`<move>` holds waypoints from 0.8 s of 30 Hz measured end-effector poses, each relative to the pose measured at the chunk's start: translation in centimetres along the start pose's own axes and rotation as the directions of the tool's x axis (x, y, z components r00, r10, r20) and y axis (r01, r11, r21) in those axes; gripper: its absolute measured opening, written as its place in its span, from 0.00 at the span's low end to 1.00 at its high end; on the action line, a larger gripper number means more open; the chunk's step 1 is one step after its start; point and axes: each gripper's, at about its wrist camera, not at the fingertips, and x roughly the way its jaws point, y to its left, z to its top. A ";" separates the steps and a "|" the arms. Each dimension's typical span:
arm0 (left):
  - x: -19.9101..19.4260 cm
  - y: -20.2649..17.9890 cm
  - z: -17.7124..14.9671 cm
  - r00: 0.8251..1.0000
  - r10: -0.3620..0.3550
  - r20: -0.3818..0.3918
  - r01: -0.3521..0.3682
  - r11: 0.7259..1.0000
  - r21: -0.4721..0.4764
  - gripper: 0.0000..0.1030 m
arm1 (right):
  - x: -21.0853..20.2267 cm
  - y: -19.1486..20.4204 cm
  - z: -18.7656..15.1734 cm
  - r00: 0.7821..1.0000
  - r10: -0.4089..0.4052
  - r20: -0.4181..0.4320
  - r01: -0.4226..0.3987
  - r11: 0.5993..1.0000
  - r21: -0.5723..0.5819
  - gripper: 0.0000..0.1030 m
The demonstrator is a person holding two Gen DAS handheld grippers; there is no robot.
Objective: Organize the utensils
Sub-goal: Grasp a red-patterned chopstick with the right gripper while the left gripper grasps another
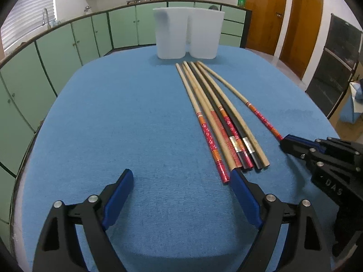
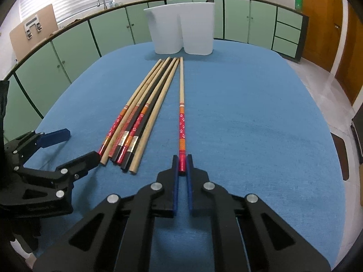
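Several long chopsticks [image 1: 217,117] lie in a bundle on the blue tablecloth [image 1: 127,122], some plain wood, some black, some with red patterned ends. One red-ended chopstick [image 2: 181,113] lies apart to the right of the bundle [image 2: 138,117]. My right gripper [image 2: 182,162] is shut on its near red end, and it also shows as the right gripper [image 1: 286,142] at the left wrist view's right edge. My left gripper [image 1: 181,179] stands open just before the bundle's near ends, its right finger [image 1: 244,195] beside the nearest red tip. Nothing lies between its fingers.
A white two-compartment holder [image 1: 188,34] stands at the far end of the table, just beyond the chopstick tips; the same holder [image 2: 181,29] shows in the right wrist view. Green cabinets [image 1: 68,43] curve behind the table, and wooden doors [image 1: 301,22] stand at the right.
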 end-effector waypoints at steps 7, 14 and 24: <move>0.0 0.8 0.1 0.999 0.050 -0.009 -0.050 0.998 -0.030 0.85 | 0.0 0.1 0.0 1.000 0.001 0.000 -0.001 1.000 0.000 0.06; 0.1 0.4 0.3 0.999 0.043 0.003 -0.043 0.999 -0.031 0.73 | 0.2 -0.1 0.0 1.000 0.015 -0.003 -0.015 1.000 0.007 0.07; 0.1 -0.8 0.5 1.000 -0.008 0.026 0.008 1.000 -0.011 0.06 | 0.1 -0.7 -0.1 1.000 0.031 0.005 -0.031 0.999 0.015 0.05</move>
